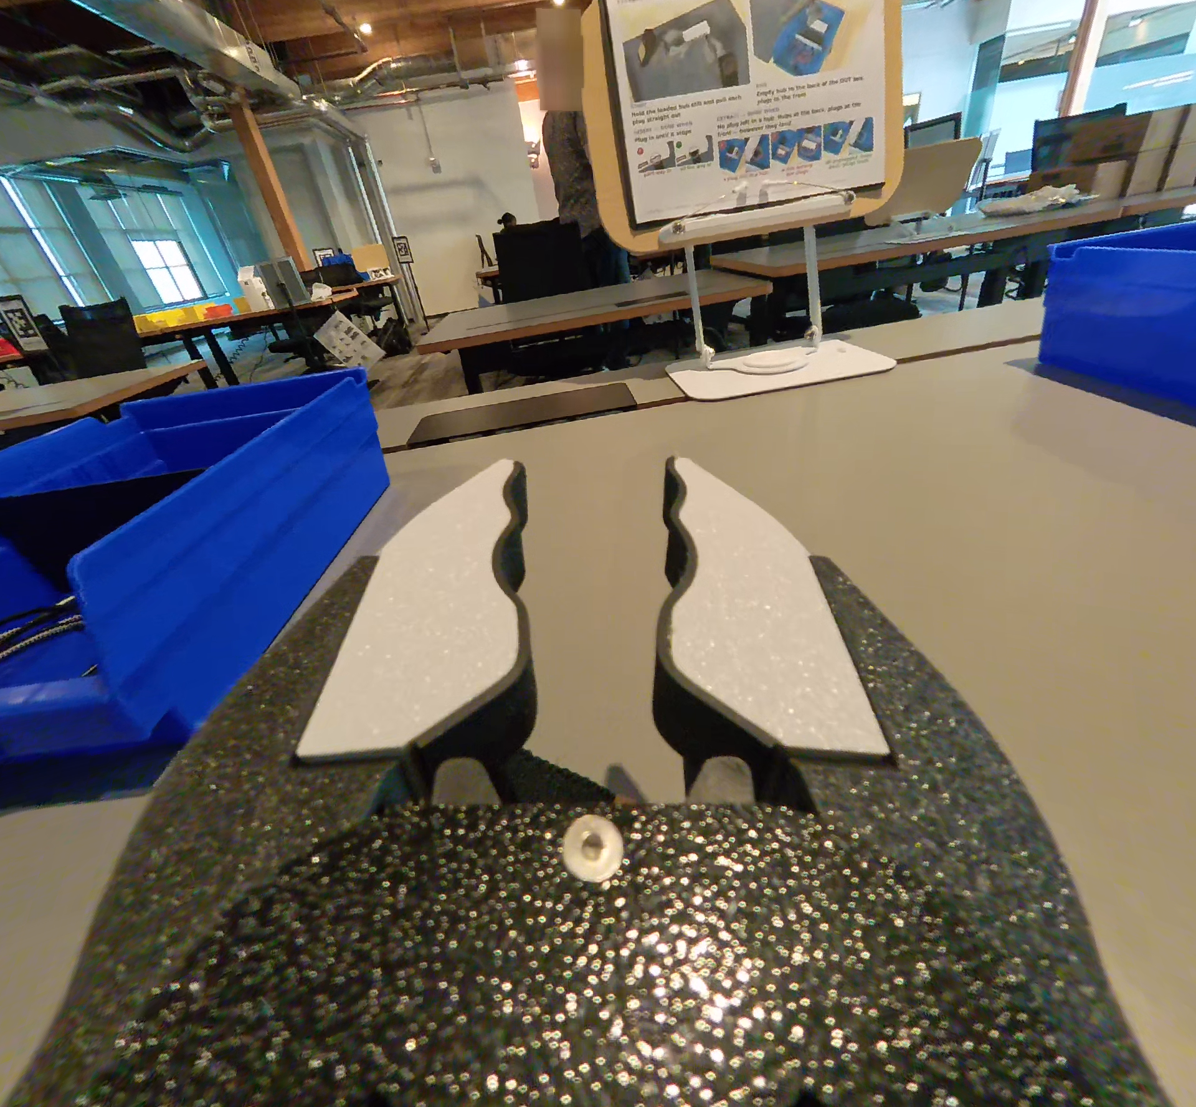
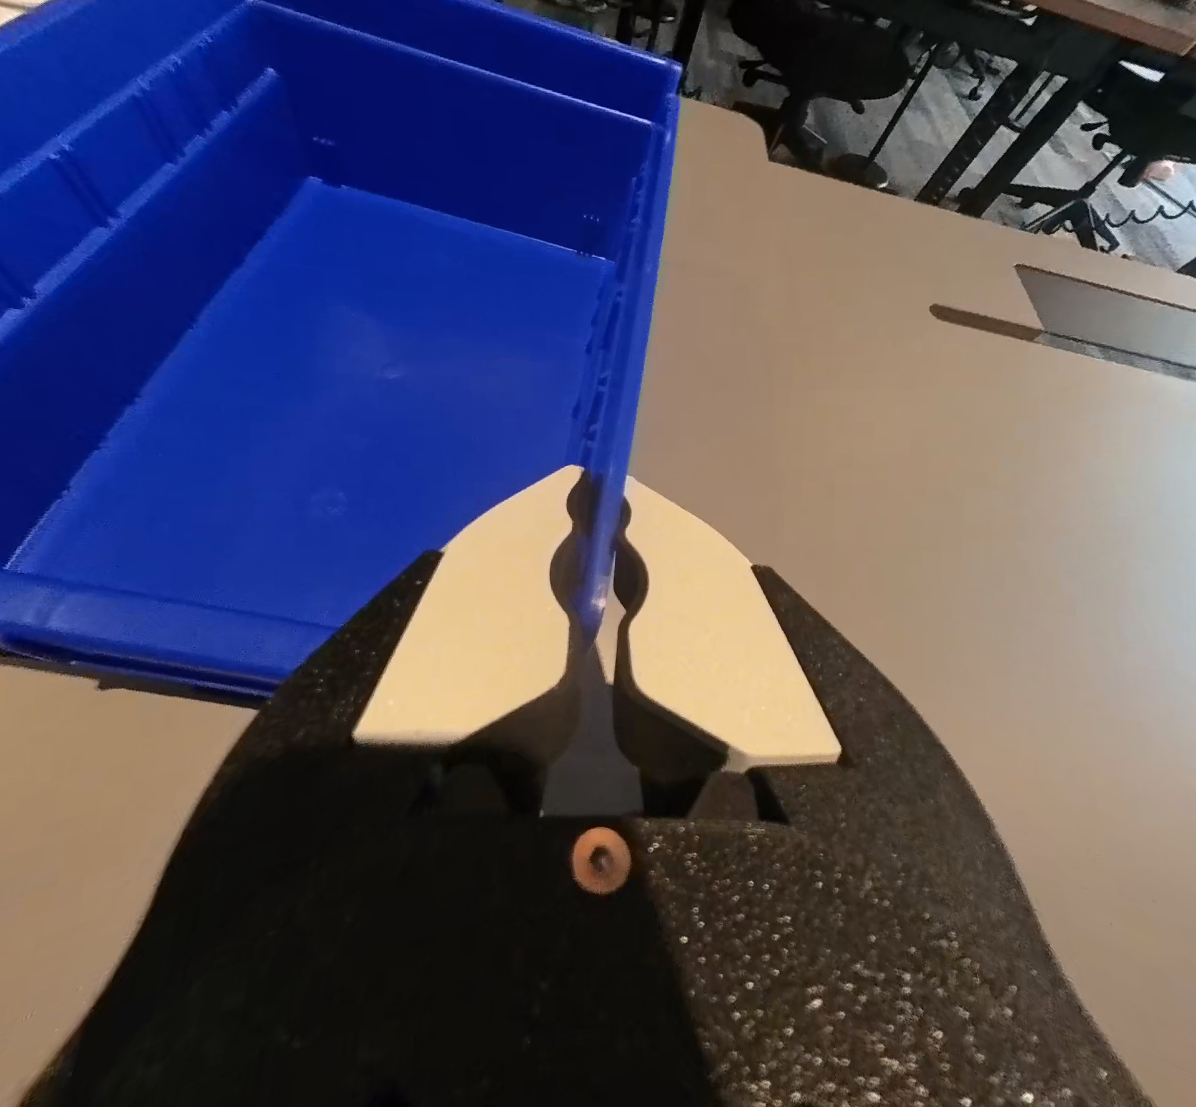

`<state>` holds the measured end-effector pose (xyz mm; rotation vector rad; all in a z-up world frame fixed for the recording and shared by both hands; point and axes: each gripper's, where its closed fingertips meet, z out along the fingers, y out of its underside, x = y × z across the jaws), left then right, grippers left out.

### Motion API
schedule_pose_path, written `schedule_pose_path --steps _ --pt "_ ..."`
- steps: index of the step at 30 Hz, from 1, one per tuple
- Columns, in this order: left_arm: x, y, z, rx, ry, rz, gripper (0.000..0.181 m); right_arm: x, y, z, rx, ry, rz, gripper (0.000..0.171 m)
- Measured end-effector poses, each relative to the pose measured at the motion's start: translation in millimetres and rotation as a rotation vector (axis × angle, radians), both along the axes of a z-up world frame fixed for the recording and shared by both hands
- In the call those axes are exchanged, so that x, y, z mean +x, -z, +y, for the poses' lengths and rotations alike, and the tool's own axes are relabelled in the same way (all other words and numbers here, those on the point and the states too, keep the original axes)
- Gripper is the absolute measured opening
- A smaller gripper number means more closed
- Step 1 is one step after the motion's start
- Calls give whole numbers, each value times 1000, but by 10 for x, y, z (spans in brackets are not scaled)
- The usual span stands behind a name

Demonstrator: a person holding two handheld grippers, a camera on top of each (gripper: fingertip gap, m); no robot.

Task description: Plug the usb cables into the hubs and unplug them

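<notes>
My left gripper (image 1: 594, 480) is open and empty, held low over the grey table (image 1: 841, 526). To its left stands a blue bin (image 1: 226, 532); a bit of braided cable (image 1: 39, 629) shows inside it at the far left edge. My right gripper (image 2: 598, 487) is shut on the right side wall of another blue bin (image 2: 637, 299), near its front corner. That bin's floor (image 2: 336, 403) shows nothing on it. No hub is in view.
A white stand (image 1: 776, 364) holding an instruction board (image 1: 744, 60) is at the table's far edge. A second blue bin (image 1: 1126, 312) shows at the right of the left wrist view. Other desks and a person (image 1: 573, 170) are behind. A table slot (image 2: 1113, 325) lies right. Left tips to right tips: about 65 centimetres.
</notes>
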<state>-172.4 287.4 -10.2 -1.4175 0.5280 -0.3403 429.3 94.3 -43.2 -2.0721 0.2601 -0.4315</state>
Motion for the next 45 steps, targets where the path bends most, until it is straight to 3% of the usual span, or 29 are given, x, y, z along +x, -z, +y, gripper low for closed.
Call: schedule_pose_path --steps 31,40,42,43,44,45 --pt "34 17 0 1 6 22 40 177 21 150 0 -14 -21 6" --pt "42 19 -2 0 12 23 40 105 -44 135 29 -26 -104 8" --pt "40 18 0 -2 13 21 40 29 -59 103 32 -36 -88 17" --pt "43 20 0 -3 14 21 40 23 -105 77 48 -16 -108 39" --pt "45 20 1 -3 15 22 40 26 -180 38 72 9 -142 46" --pt "49 22 1 -3 16 25 40 7 -247 4 87 14 -163 42"
